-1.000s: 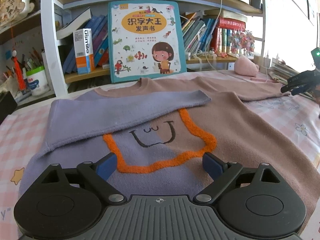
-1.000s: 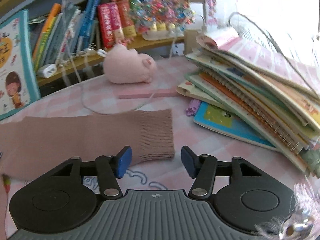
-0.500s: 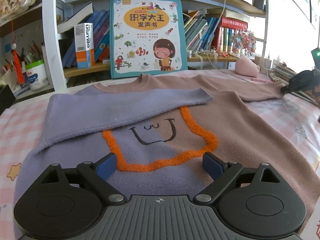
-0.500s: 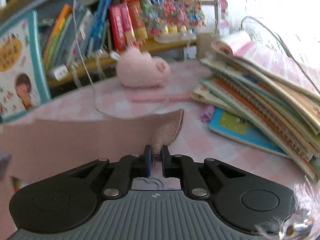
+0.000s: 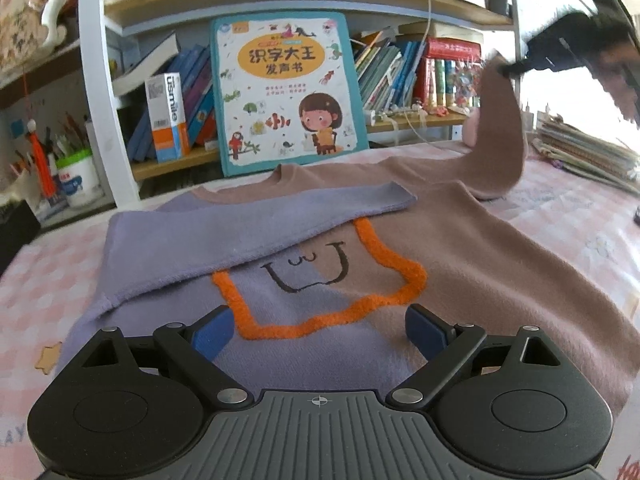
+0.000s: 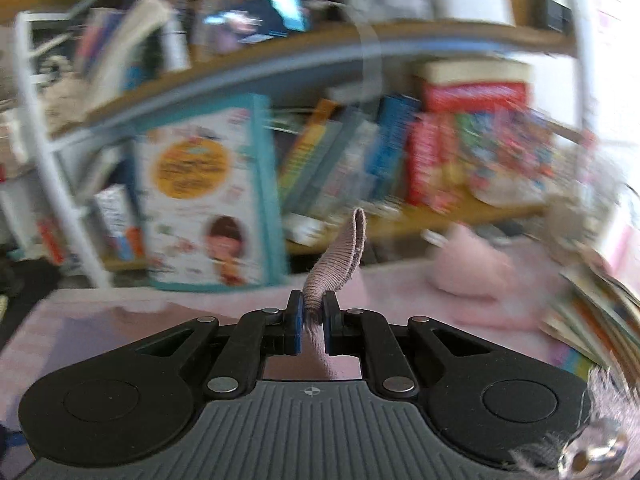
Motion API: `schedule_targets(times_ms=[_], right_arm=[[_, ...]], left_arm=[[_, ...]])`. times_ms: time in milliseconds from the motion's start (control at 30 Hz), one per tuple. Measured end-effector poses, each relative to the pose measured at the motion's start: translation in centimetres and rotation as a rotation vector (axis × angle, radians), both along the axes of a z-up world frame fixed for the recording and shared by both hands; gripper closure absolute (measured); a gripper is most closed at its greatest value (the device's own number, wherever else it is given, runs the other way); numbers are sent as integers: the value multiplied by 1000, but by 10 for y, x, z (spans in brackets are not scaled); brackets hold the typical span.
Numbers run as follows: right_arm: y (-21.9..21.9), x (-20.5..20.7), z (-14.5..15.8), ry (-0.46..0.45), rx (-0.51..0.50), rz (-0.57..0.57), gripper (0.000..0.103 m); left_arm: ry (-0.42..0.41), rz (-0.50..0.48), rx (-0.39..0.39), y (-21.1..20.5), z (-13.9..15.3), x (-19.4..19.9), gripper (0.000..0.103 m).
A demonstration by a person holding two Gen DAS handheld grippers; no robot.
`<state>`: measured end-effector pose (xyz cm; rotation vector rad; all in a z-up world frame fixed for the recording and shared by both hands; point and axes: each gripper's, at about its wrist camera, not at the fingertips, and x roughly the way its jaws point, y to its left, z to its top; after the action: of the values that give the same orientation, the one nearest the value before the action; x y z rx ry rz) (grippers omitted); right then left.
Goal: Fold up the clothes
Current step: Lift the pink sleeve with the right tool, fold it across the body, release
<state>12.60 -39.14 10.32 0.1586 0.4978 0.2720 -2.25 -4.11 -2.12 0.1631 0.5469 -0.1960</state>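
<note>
Right wrist: right gripper [image 6: 311, 320] fingers [image 6: 295, 325] pinch sleeve cuff [image 6: 338, 257].

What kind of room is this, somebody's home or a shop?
Most likely a home, perhaps a child's room or study corner. A bookshelf crammed with books stands behind, a big children's picture book leans against it, and a sweater lies spread on a pink checked cloth for folding.

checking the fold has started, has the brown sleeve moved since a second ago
Yes. The brown sleeve, pinched in the right claw, has risen off the table, its cuff now up against the bookshelf.
</note>
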Motion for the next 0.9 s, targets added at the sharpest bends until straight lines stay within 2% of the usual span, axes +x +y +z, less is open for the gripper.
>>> schedule_targets(times_ms=[267, 500, 733, 900], right_arm=[[100, 11, 36, -71, -33, 213, 94], [173, 21, 48, -79, -33, 343, 94], [246, 25, 44, -64, -34, 468, 94], [290, 26, 19, -33, -97, 515, 94]], left_arm=[[-16, 22, -8, 14, 2, -15, 9], [-20, 50, -20, 25, 3, -25, 8], [-35, 49, -27, 26, 4, -28, 6], [-45, 37, -16, 23, 4, -30, 5]])
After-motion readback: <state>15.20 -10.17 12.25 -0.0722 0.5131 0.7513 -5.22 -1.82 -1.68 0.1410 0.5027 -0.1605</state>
